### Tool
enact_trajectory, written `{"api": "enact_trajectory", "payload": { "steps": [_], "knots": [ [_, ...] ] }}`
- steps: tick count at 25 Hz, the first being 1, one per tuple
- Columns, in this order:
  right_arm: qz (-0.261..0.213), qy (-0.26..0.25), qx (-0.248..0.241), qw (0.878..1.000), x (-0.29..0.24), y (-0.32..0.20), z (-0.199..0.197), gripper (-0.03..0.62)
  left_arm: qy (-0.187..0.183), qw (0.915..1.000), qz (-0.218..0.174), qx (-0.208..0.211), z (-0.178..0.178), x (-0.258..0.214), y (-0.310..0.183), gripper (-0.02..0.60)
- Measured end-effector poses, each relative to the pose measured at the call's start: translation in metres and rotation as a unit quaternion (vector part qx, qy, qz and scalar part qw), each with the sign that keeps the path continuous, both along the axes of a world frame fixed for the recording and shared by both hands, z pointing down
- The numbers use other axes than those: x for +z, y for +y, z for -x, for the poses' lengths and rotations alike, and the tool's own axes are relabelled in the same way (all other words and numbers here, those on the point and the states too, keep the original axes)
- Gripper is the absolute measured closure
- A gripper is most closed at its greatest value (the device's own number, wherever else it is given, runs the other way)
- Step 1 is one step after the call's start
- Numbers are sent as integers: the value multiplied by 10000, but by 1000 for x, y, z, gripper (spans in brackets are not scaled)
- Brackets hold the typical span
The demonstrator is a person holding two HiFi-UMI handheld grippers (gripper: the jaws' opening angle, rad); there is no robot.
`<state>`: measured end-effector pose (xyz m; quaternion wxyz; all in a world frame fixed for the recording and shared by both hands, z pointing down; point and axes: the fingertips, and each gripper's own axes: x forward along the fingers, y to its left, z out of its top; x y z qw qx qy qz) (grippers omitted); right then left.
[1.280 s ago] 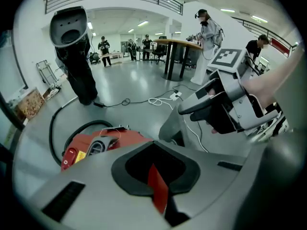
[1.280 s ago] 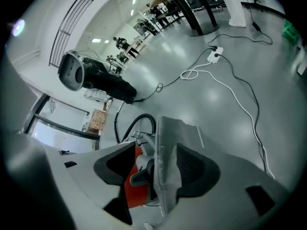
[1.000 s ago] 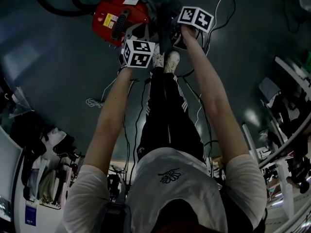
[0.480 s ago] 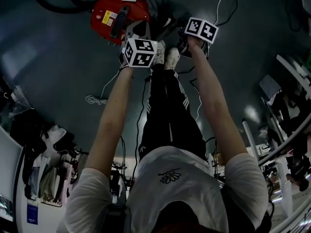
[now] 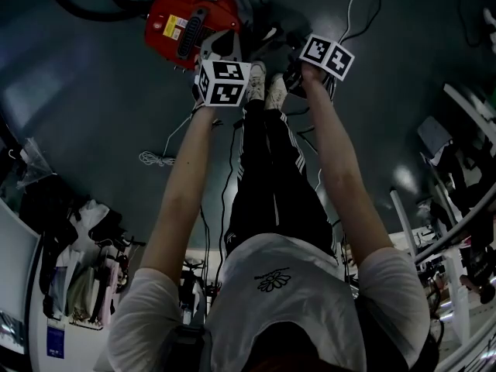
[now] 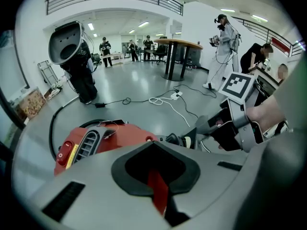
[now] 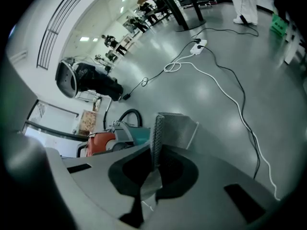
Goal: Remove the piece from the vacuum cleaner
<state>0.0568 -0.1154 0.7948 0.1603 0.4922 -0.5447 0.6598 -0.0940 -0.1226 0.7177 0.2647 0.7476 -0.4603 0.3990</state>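
The right gripper, clamping the freed mesh filter, has pulled clear of the vacuum cleaner, whose red edge the left gripper pinches.

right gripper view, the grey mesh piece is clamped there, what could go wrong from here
1. The grey mesh piece is held by one edge in the right gripper; it could twist or slip out and drop.
2. Loose cables lie on the floor near the person's shoes; stepping away from the vacuum cleaner might snag one.
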Motion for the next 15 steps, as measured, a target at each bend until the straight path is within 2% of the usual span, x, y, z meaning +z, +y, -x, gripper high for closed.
{"api": "enact_trajectory", "payload": {
  "steps": [3, 10, 12, 15],
  "knots": [
    [23, 24, 92, 10000, 4, 3, 2, 569, -11, 10000, -22, 0, 2, 1, 0, 577],
    [137, 302, -1012, 9943, 10, -39, -6, 569, -11, 9997, -9, 236, -2, -3, 0, 577],
    [275, 292, -908, 9951, 15, -42, -6, 569, 12, 9998, -36, 219, -1, -2, -1, 577],
    [441, 4, -228, 9988, 22, -21, -10, 569, 48, 9999, -43, 84, 0, -1, 0, 577]
  ]
}}
